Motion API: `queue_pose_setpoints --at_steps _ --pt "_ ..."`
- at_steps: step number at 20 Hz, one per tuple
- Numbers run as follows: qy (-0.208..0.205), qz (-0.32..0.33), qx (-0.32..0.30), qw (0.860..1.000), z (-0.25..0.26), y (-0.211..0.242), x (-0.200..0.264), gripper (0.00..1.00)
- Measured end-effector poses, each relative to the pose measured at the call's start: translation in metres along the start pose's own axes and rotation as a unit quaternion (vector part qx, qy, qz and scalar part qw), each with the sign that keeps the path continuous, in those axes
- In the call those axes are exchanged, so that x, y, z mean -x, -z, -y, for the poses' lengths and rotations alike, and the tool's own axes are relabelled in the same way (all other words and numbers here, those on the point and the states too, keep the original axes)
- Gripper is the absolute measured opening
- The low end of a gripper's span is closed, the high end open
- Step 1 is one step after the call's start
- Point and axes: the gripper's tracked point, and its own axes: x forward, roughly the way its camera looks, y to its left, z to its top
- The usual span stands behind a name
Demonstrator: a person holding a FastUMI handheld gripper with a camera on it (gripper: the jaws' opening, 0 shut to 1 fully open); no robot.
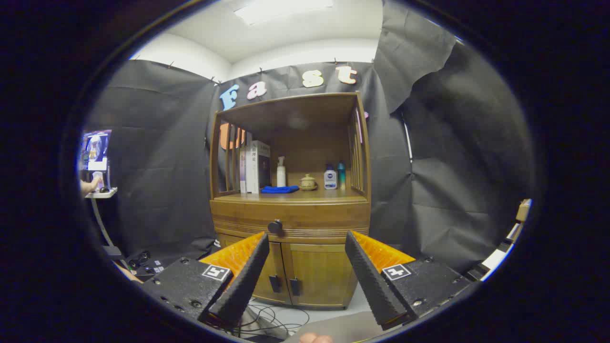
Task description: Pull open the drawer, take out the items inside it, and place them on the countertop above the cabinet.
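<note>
A: Facing the wooden cabinet (290, 200) head-on, we are seeing it standing against the black cloth wall, beyond the fingers and well apart from them. Nothing of the task is looking done yet, as far as we are judging.

B: Agreed. We are seeing the drawer (290, 224) sitting flush in its front, shut, just under the worktop (305, 195) and above the two lower doors (298, 276). So the pull, the taking out and the placing are all remaining.

A: We are holding the gripper (305, 267) with its fingers spread wide apart, clasping nothing; the lower doors are showing in the gap between them.

B: And the worktop is already carrying things: some books (255, 166) standing at one side, a blue cloth (279, 189) lying in front of them, a pump bottle (281, 172), a small lidded pot (308, 182) and two small bottles (334, 177).

A: The smallest thing is mattering most: the dark round knob (275, 226) on the drawer front. We are seeing it just above the tip of the left finger, farther off than the tips, not between them.

B: We are guessing that the fingers are needing to rise and shift left to straddle it. What is lying inside the drawer we are not able to tell.
</note>
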Motion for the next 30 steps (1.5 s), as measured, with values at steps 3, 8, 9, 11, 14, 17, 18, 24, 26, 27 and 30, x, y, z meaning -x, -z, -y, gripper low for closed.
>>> queue_pose_setpoints --at_steps 3,8,9,11,14,17,18,24,26,27,30 --pt "0.0 -0.001 0.004 1.0 0.0004 -0.0009 -0.001 1.0" --pt "0.001 -0.003 0.001 1.0 0.0029 -0.0004 -0.0005 1.0" --pt "0.001 -0.004 0.0 1.0 0.0034 0.0005 -0.0007 1.0" --pt "0.0 -0.007 -0.001 1.0 0.0032 0.0016 -0.0013 1.0" --pt "0.0 -0.008 0.002 1.0 0.0037 0.0006 -0.0006 1.0" --pt "0.002 -0.005 0.003 1.0 0.005 0.0002 -0.0011 1.0" --pt "0.002 -0.005 0.003 1.0 0.0049 -0.0004 -0.0002 1.0" --pt "-0.002 -0.004 0.008 1.0 0.0025 -0.0014 0.001 1.0" --pt "-0.003 -0.004 0.009 1.0 0.0021 -0.0016 0.0016 1.0" --pt "-0.001 -0.004 0.01 1.0 0.0022 -0.0013 0.0014 1.0" --pt "0.004 -0.007 0.005 1.0 0.0022 0.0027 0.0005 1.0"
